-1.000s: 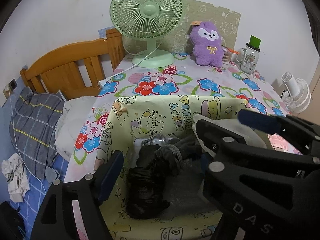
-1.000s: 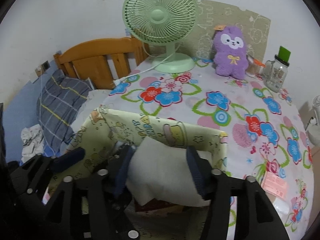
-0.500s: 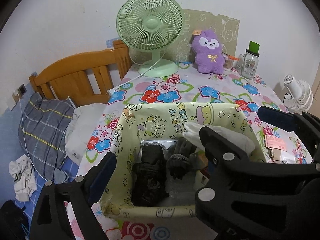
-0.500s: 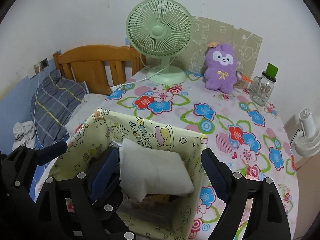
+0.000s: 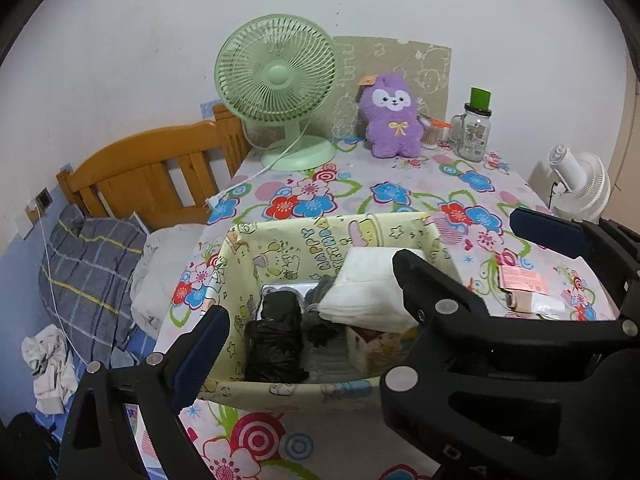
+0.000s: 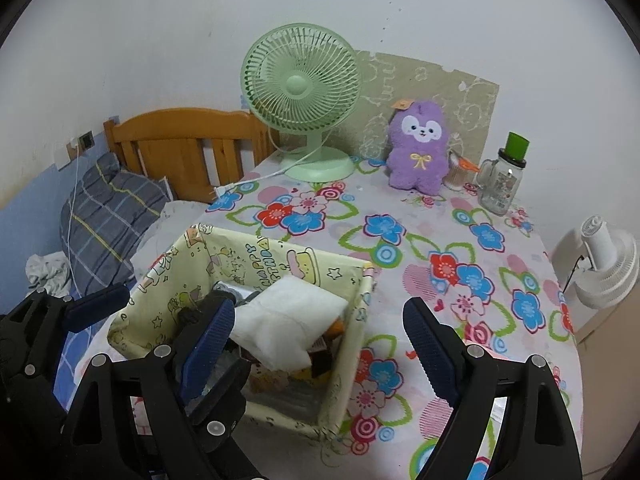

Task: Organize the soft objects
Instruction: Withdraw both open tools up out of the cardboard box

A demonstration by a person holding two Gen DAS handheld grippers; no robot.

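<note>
A yellow cartoon-print fabric box (image 5: 332,232) (image 6: 280,252) stands on the flowered table. A white soft pad (image 5: 368,288) (image 6: 288,320) lies loose in its right half, on top of other items. Black and grey soft bundles (image 5: 276,336) fill its left half. My right gripper (image 6: 320,314) is open above the box's near right corner, its pads clear of the pad. My left gripper (image 5: 320,320) hovers in front of the box with nothing between its fingers, its jaws opening. A purple plush toy (image 5: 394,116) (image 6: 418,148) sits upright at the back of the table.
A green desk fan (image 5: 276,76) and a glass jar with a green lid (image 5: 476,128) stand at the back. A pink card (image 5: 520,278) lies right of the box. A white fan (image 6: 604,264) is off the right edge. A wooden headboard (image 5: 152,172) and plaid pillow (image 5: 88,280) are left.
The right gripper opened and let go of the white pad, which stays in the box. Both grippers drew back and up from the box. The left jaws spread wider.
</note>
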